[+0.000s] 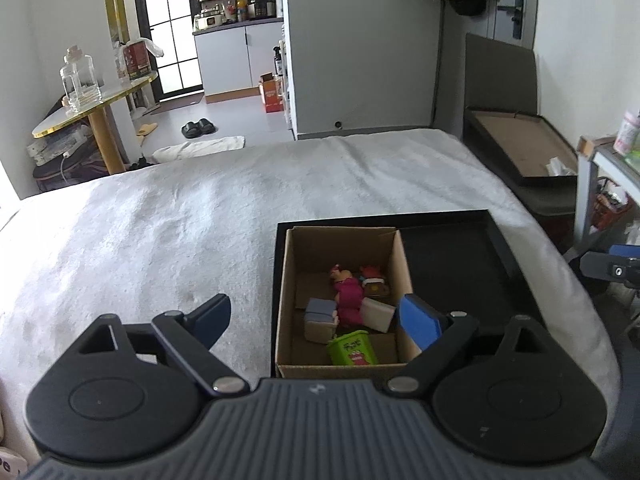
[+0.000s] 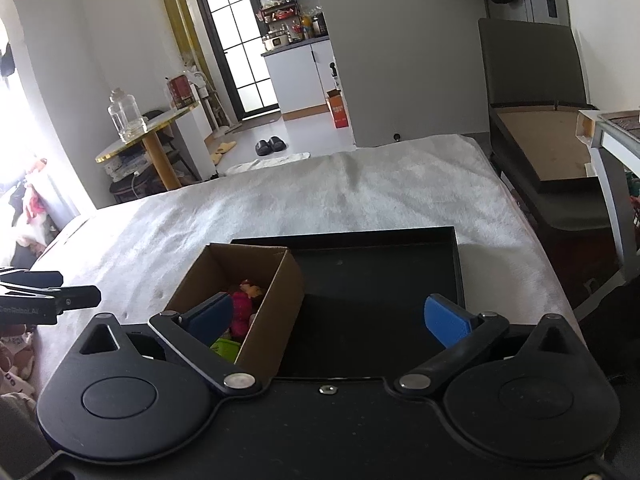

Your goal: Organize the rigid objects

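A brown cardboard box (image 1: 404,264) stands in the left part of a black tray (image 1: 496,248) on the white bed. It holds a pink pig figure (image 1: 347,296), a small red figure (image 1: 370,274), a white block (image 1: 378,314), a pale lavender toy (image 1: 320,318) and a green toy bin (image 1: 353,347). My left gripper (image 1: 316,318) is open and empty, above the box's near edge. My right gripper (image 2: 332,318) is open and empty above the tray (image 2: 400,276), its left finger over the box (image 2: 276,304). The left gripper also shows in the right wrist view (image 2: 48,300).
The white blanket (image 1: 180,220) covers the bed around the tray. A dark open storage bench (image 1: 520,152) stands off the bed's far right. A gold-edged round table (image 1: 92,108) with a glass jar (image 1: 78,80) stands at far left. Slippers (image 1: 198,128) lie on the floor.
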A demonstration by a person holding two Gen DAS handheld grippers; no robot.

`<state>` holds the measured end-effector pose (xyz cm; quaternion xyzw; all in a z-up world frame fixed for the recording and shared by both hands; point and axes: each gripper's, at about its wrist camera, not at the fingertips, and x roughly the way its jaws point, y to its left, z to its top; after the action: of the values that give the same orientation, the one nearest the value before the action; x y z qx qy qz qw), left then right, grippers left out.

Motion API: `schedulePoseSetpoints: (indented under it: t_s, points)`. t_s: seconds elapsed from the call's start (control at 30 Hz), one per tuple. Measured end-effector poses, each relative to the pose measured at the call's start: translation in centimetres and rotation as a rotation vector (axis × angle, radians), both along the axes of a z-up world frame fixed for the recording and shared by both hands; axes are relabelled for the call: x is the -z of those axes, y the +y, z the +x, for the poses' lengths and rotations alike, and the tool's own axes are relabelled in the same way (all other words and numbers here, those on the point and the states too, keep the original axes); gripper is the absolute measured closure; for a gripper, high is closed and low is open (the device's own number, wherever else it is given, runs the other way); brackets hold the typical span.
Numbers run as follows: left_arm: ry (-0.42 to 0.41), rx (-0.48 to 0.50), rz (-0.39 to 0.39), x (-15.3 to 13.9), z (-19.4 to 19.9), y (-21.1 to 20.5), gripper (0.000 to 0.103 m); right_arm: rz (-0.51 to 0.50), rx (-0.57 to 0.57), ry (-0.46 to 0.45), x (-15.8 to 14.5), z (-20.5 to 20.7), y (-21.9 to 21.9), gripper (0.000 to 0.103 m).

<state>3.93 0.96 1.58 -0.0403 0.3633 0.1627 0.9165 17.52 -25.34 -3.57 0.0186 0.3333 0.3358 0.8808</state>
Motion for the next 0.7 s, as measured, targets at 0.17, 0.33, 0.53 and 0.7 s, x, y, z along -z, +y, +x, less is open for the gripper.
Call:
schedulePoseSetpoints:
  t_s: [0.17, 0.33, 0.53, 0.7]
  points:
    - [-0.009, -0.009, -0.015, -0.4, -1.6, -0.3, 0.012, 0.010, -0.015, -0.007, -0.7, -0.8, -0.7, 0.000]
    - [-0.013, -0.012, -0.035, -0.7, -2.8, -0.4, 0.011, 0.022, -0.025, -0.003, -1.1, -1.6, -1.2, 0.000]
    - [-0.020, -0.009, -0.068, -0.9, -3.9, -0.3, 0.010, 0.024, -0.043, 0.005, -1.6, -2.6, -1.4, 0.000]
    - [-0.014, 0.013, -0.079, -0.8, -4.5, -0.3, 0.007, 0.027, -0.061, 0.018, -1.8, -3.4, -1.5, 0.000]
